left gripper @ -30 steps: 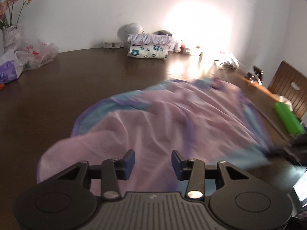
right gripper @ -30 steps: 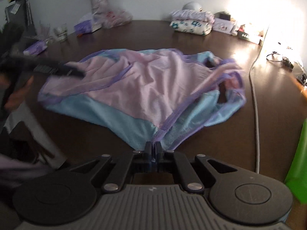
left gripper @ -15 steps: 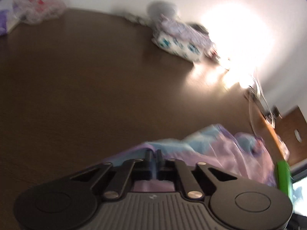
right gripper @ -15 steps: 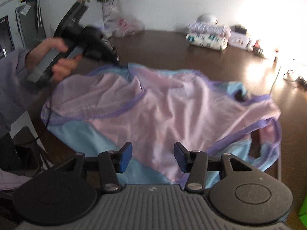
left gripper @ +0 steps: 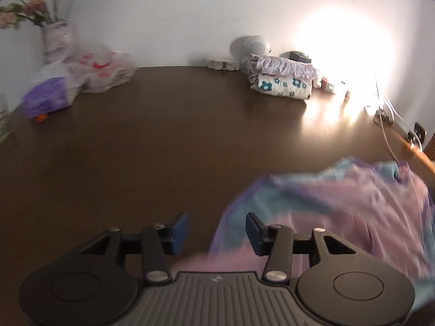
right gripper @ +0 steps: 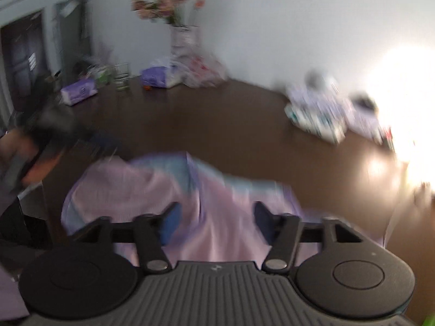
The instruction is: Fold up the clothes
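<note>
1. A big dark brown table (left gripper: 168,135) stands by a white wall (left gripper: 168,13).
2. At the back of the table sit a vase of flowers (left gripper: 55,40), a clear bag (left gripper: 100,72), a purple tissue pack (left gripper: 49,96) and a stack of folded clothes (left gripper: 282,80).
3. A very bright glare (left gripper: 345,43) hides part of the wall and the table's far right corner.
4. The right wrist view is blurry, so small things there are hard to make out.
5. The pink and blue garment (left gripper: 339,212) lies crumpled on the table, on the near right side. Its lower edge is cut off.
6. The left gripper (left gripper: 216,231) has its fingers spread wide and holds nothing.
7. The right gripper (right gripper: 216,221) also has its fingers spread, above the pink cloth.
</note>
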`<state>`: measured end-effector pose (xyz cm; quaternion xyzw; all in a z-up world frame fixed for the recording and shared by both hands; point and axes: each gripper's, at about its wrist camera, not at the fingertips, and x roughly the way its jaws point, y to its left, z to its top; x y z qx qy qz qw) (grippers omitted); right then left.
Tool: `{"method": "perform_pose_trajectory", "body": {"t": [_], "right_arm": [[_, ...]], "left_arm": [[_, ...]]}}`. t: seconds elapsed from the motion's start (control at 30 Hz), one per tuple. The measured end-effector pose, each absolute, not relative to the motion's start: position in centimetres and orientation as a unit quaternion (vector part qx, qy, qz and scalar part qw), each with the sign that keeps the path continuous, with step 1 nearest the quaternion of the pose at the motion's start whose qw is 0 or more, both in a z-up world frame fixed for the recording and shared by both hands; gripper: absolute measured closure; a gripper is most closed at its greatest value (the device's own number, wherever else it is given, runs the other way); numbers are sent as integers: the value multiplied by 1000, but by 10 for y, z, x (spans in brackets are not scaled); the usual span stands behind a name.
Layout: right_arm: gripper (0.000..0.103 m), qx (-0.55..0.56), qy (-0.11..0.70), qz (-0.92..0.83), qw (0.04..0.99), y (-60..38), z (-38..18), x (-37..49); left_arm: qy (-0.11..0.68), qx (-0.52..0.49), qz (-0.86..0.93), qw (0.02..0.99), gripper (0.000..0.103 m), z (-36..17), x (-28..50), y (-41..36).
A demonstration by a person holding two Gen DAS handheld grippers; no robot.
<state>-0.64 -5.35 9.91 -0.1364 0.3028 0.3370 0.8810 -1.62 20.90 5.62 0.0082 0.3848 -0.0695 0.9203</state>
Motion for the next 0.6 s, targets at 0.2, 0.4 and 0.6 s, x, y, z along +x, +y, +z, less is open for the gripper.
{"method": "perform_pose_trajectory", "body": {"t": [0.2,0.4,0.6], "right_arm": [[33,-190,382,429,796,53,66,107],[75,-208,444,448,748,95,28,156],[102,-211,363,360,833,92,42,153]], "left_arm": [[384,-13,-129,914,65,35,-83,183],[387,-67,-123,911,71,29,-100,188],[388,-70,-124,911,71,27,-103,194]]}}
